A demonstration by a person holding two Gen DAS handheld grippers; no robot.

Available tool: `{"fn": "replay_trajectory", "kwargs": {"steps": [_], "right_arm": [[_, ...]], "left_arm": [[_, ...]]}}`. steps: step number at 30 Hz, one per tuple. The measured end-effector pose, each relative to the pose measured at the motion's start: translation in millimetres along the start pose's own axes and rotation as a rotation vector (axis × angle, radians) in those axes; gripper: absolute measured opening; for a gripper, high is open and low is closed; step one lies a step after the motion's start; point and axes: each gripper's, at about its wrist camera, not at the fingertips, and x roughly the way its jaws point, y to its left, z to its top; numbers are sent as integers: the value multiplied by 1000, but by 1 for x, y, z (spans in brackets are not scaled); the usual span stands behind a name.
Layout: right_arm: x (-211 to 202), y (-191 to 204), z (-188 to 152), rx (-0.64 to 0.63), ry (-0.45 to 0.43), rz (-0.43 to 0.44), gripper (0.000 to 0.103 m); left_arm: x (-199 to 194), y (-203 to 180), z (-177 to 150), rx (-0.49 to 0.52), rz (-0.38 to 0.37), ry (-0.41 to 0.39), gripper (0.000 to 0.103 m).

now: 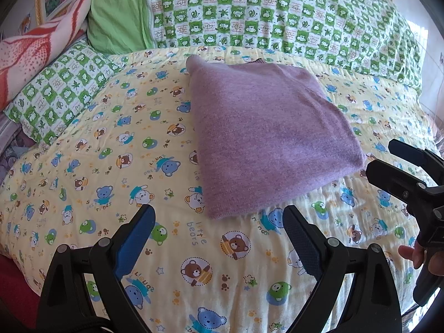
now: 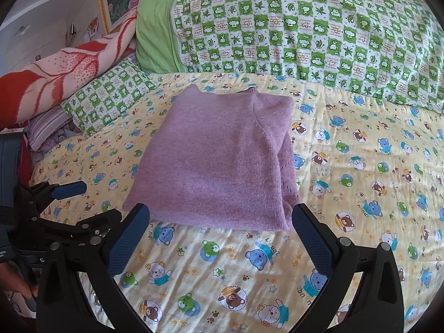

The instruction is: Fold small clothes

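My left gripper (image 1: 217, 216) hangs over the bed (image 1: 83, 183) with its jaws spread and nothing between them. My right gripper (image 2: 220, 216) does the same, jaws wide, just short of the sweater (image 2: 219, 161).

The sweater lies in the middle of the bed as a purple, near-square packet, its near hem just ahead of my right jaws. From my left view the sweater (image 1: 266, 136) sits a little to the right, with one corner pointing toward me.

I judge the folding nearly done; what is left is to square it up or halve it once more. To do that well, I would take both near corners at once, pinch every layer, lift low, and carry the edge evenly to the far edge so the knit does not drag or skew. A layer seems to peek out along the right side, though the fisheye makes that hard to tell; I would tuck it first.
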Motion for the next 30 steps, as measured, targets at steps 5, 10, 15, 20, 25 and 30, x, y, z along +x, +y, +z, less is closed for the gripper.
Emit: {"fn": "replay_trajectory", "kwargs": {"steps": [5, 10, 15, 20, 25, 30], "right_arm": [[0, -2, 0, 4, 0, 7, 102], [-1, -5, 2, 11, -11, 12, 102], [1, -10, 8, 20, -13, 10, 102], [3, -13, 14, 24, -15, 10, 102], [7, -14, 17, 25, -10, 16, 102], [7, -14, 18, 27, -10, 15, 102]], "left_arm": [[1, -1, 3, 13, 2, 1, 94], [1, 2, 12, 11, 6, -9, 94], [2, 6, 19, -7, 16, -11, 94], [4, 8, 23, -19, 23, -9, 94], [7, 8, 25, -23, 26, -2, 94], [10, 7, 28, -23, 24, 0, 93]]}}
